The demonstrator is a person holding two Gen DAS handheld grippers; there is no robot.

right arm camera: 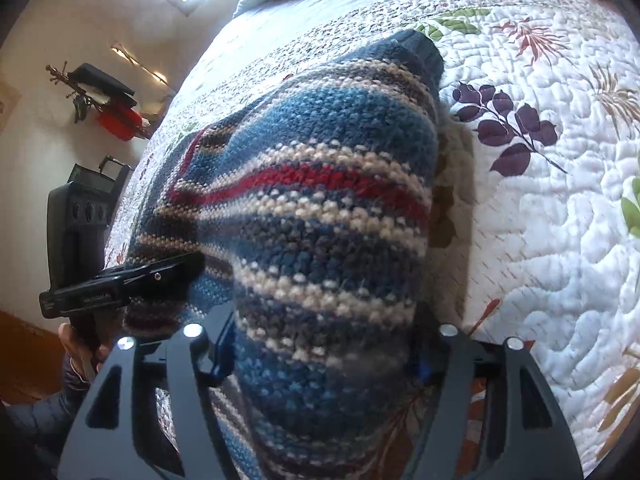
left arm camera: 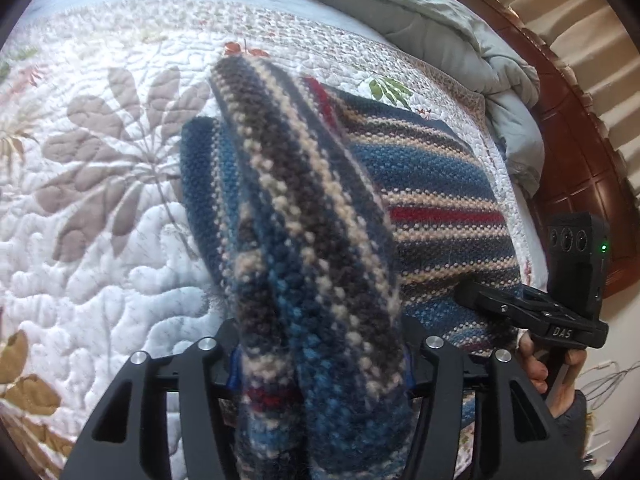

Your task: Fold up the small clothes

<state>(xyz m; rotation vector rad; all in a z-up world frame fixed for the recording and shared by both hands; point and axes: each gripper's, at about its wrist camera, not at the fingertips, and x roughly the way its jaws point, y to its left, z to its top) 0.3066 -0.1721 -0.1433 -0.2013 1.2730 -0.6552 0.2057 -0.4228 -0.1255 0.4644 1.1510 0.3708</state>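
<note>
Because a fold needs one edge carried over the rest, both grippers reach into the near end of the striped knit sweater [left arm camera: 440,208], whose far part lies flat on the floral quilt [left arm camera: 100,240] toward one o'clock in the left wrist view. A raised bunch of knit fills the gap of the left gripper [left arm camera: 320,360] and of the right gripper [right arm camera: 320,344] alike. The wool hides the pads, so I cannot tell whether either clamps or merely cradles it. The quilt is soft and puckered. A crumpled grey duvet [left arm camera: 440,28] lies at twelve o'clock, a wooden headboard [left arm camera: 580,160] at three, and in the right wrist view a wall shelf [right arm camera: 108,96] at ten.
</note>
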